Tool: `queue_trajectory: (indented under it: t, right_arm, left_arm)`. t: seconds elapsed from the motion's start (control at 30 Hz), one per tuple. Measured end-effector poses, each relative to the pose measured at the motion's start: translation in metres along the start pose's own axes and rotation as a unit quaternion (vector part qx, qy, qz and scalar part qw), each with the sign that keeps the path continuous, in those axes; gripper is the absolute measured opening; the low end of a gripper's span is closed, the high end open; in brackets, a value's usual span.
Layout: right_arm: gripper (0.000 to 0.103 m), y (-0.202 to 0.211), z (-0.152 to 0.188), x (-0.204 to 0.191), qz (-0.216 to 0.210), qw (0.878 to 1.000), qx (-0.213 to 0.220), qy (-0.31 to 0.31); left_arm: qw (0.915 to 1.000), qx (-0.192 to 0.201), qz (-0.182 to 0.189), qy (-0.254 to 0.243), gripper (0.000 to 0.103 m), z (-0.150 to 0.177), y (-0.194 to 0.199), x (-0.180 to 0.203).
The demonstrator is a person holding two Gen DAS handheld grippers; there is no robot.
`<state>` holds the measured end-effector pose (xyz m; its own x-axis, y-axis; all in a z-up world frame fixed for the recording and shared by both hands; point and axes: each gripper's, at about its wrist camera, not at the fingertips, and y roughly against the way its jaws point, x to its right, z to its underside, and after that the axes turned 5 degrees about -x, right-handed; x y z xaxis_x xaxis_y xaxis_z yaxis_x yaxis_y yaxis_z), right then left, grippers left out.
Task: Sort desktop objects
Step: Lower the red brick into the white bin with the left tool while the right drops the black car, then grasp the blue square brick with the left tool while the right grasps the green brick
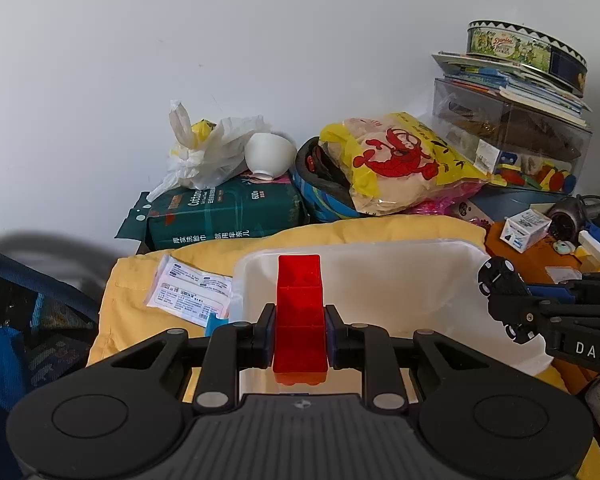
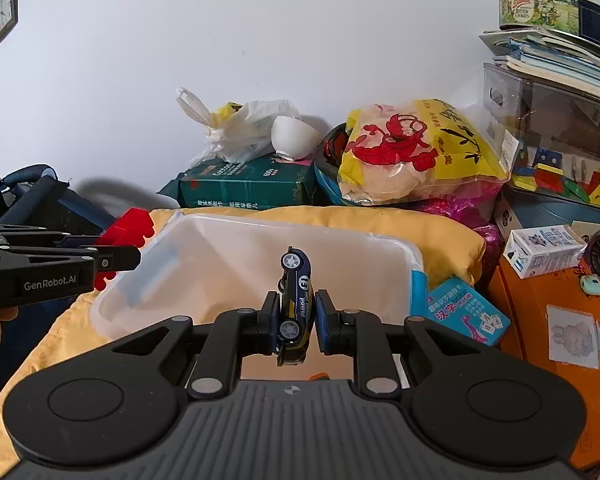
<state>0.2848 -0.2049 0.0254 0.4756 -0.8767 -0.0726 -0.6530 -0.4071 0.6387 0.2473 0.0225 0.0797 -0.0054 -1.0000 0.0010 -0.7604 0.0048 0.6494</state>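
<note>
My left gripper (image 1: 299,336) is shut on a red building block (image 1: 300,312) and holds it above the near edge of a translucent white plastic bin (image 1: 400,276). My right gripper (image 2: 297,322) is shut on a dark blue toy car (image 2: 296,304), held on its side over the same bin (image 2: 236,256). In the left wrist view the car (image 1: 500,280) and right gripper show at the bin's right rim. In the right wrist view the red block (image 2: 126,230) and left gripper show at the bin's left rim. The bin rests on a yellow cloth (image 1: 148,272).
Behind the bin lie a green tissue pack (image 1: 224,212), a white bowl (image 1: 270,154), a white plastic bag (image 1: 204,148) and a yellow lobster-print bag (image 1: 400,160). A clear toy box (image 1: 512,136) with books and a round tin stands right. A small carton (image 2: 544,252) and blue card box (image 2: 464,312) lie right.
</note>
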Motion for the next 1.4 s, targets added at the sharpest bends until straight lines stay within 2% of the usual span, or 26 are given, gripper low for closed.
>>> queue_trajectory:
  t: [0.17, 0.2, 0.27, 0.3, 0.53, 0.57, 0.63, 0.73, 0.83, 0.97, 1.1, 1.2, 1.27, 1.4]
  right_arm:
    - [0.021, -0.014, -0.006, -0.001, 0.009, 1.0, -0.011, 0.006]
    - [0.023, -0.018, -0.007, -0.001, 0.01, 1.0, -0.014, 0.007]
    - [0.035, -0.024, -0.008, -0.001, 0.014, 1.0, -0.021, 0.01]
    - [0.044, -0.027, -0.008, -0.001, 0.018, 1.0, -0.023, 0.01]
    - [0.047, -0.02, -0.002, 0.002, 0.013, 1.0, -0.019, 0.004]
    - [0.048, -0.016, 0.0, 0.002, 0.01, 1.0, -0.017, 0.003]
    - [0.059, -0.003, 0.008, 0.001, 0.001, 1.0, -0.004, 0.003]
    - [0.064, 0.028, 0.031, 0.002, -0.009, 1.0, 0.022, 0.005]
    - [0.068, 0.053, 0.073, 0.002, -0.011, 1.0, 0.022, 0.018]
    - [0.068, 0.062, 0.135, 0.003, -0.007, 0.999, -0.026, 0.025]
    - [0.065, 0.065, 0.174, -0.003, -0.018, 0.997, -0.072, 0.006]
    - [0.065, 0.076, 0.192, -0.022, -0.04, 0.996, -0.079, 0.028]
    - [0.065, 0.081, 0.201, -0.036, -0.059, 0.994, -0.084, 0.05]
    - [0.064, 0.083, 0.219, -0.057, -0.064, 0.99, -0.096, 0.077]
  left_arm:
    - [0.9999, -0.011, -0.002, 0.002, 0.03, -0.004, -0.015, -0.001]
    - [0.9999, -0.014, 0.002, 0.003, 0.034, -0.004, -0.018, -0.001]
    - [0.9997, -0.023, -0.005, 0.003, 0.059, -0.004, -0.024, -0.001]
    - [0.9996, -0.023, -0.015, 0.003, 0.06, -0.003, -0.025, -0.001]
    - [0.9999, -0.005, -0.015, -0.005, 0.06, 0.013, -0.007, -0.006]
    - [0.9999, 0.0, -0.01, -0.005, 0.06, 0.019, 0.0, -0.007]
    - [1.0, 0.009, -0.003, -0.002, 0.06, 0.03, 0.014, -0.008]
    - [0.9998, 0.019, 0.007, -0.005, 0.06, 0.06, 0.039, -0.011]
    - [0.9999, 0.006, 0.01, -0.003, 0.06, 0.101, 0.06, -0.014]
    - [0.9994, -0.03, 0.016, -0.003, 0.06, 0.16, 0.077, -0.011]
    - [0.9975, -0.07, 0.014, 0.003, 0.06, 0.205, 0.081, -0.004]
    - [0.9956, -0.09, 0.027, 0.009, 0.058, 0.225, 0.084, 0.003]
    - [0.9951, -0.094, 0.03, -0.007, 0.056, 0.234, 0.084, 0.01]
    - [0.9949, -0.097, 0.022, -0.017, 0.054, 0.248, 0.085, 0.017]
